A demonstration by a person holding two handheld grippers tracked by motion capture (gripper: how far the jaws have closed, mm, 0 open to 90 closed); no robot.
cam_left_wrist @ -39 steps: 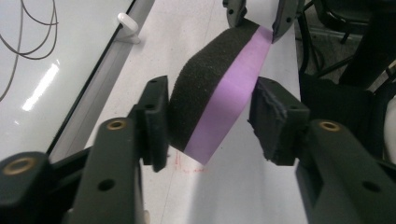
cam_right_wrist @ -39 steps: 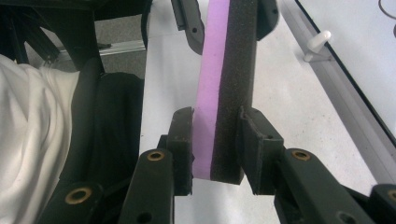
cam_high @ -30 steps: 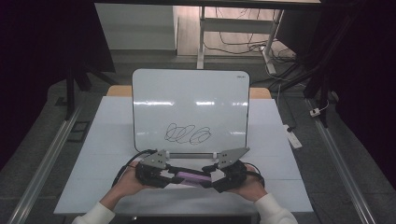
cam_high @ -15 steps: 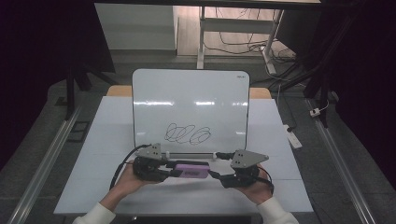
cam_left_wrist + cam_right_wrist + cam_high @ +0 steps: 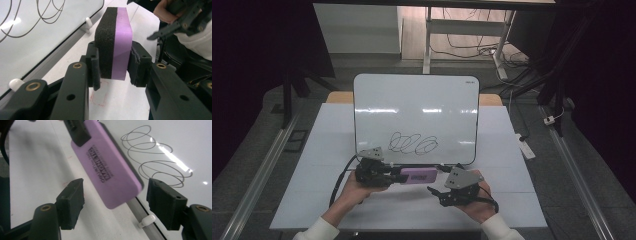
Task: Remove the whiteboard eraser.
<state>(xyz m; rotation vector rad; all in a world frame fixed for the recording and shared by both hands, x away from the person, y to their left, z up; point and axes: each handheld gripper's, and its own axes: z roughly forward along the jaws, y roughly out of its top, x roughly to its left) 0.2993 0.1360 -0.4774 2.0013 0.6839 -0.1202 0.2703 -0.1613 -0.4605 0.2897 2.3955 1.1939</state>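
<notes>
White and bare, the counter [image 5: 512, 150] sits in a dim room with dark floor on both sides and cables trailing behind it. A whiteboard [image 5: 412, 107] stands on the counter, leaning back on small white feet, with a looping black scribble [image 5: 414, 143] low on its face.

Just in front of the board's lower edge, the left claw [image 5: 396, 175] is clamped on one end of a purple eraser [image 5: 419, 175]. In the left claw view its two jaws press against the eraser [image 5: 113, 47] from both sides, black foam layer on one side and purple back on the other.

The right claw [image 5: 436, 192] hangs near the eraser's free end, lower on the counter, its jaws spread wide and holding nothing. From the right claw view the eraser [image 5: 110, 172] slants between those open jaws but farther off, without touching them, and the scribble [image 5: 155, 157] lies beyond.

A white power strip [image 5: 526, 146] lies off the counter's right edge.
</notes>
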